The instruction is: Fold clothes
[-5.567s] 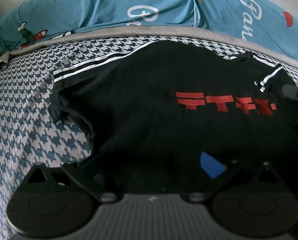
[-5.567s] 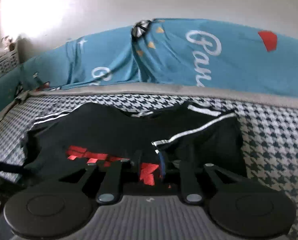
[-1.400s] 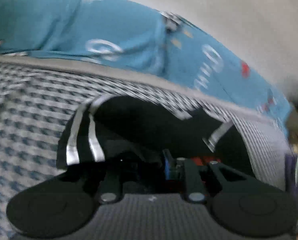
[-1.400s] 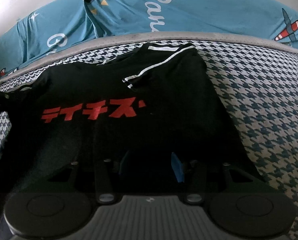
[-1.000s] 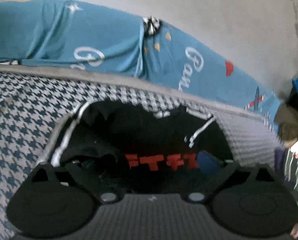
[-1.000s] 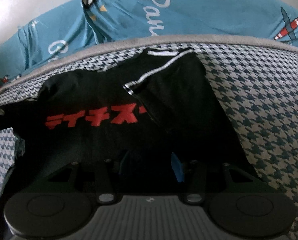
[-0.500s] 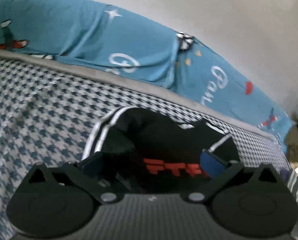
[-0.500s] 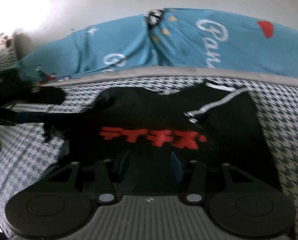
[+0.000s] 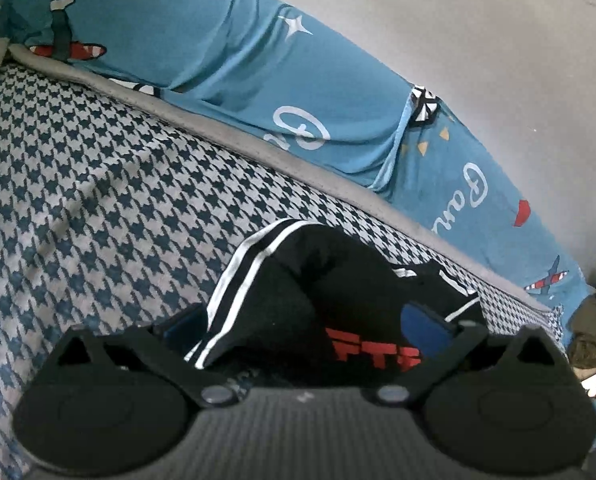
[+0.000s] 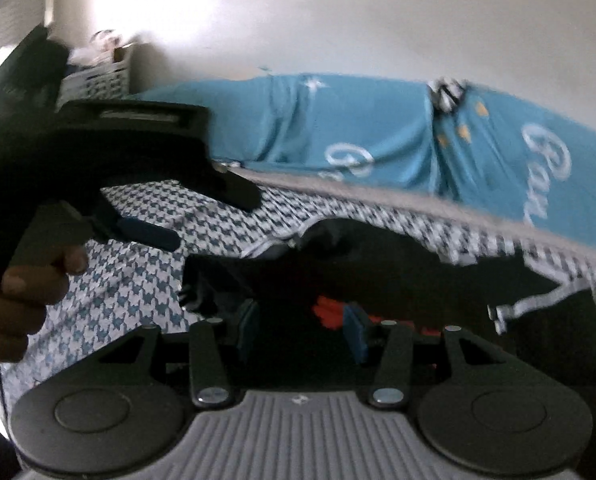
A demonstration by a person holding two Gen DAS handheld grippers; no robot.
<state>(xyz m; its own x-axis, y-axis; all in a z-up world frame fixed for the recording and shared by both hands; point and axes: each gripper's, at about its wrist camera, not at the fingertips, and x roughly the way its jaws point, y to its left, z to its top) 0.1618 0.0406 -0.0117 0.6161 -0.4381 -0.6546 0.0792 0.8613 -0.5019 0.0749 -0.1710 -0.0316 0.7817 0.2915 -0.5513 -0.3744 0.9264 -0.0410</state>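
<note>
Showing red katakana-like print [image 9: 372,354], black T-shirt [image 9: 338,280]

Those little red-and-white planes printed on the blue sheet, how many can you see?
2 in the left wrist view on the blue sheet: one plane at its upper left, one at the far right end. Folds may hide more; the right wrist view shows none.

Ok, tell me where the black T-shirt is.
The black T-shirt lies on the houndstooth cover, just below the blue printed sheet, in the lower centre of both wrist views.
</note>
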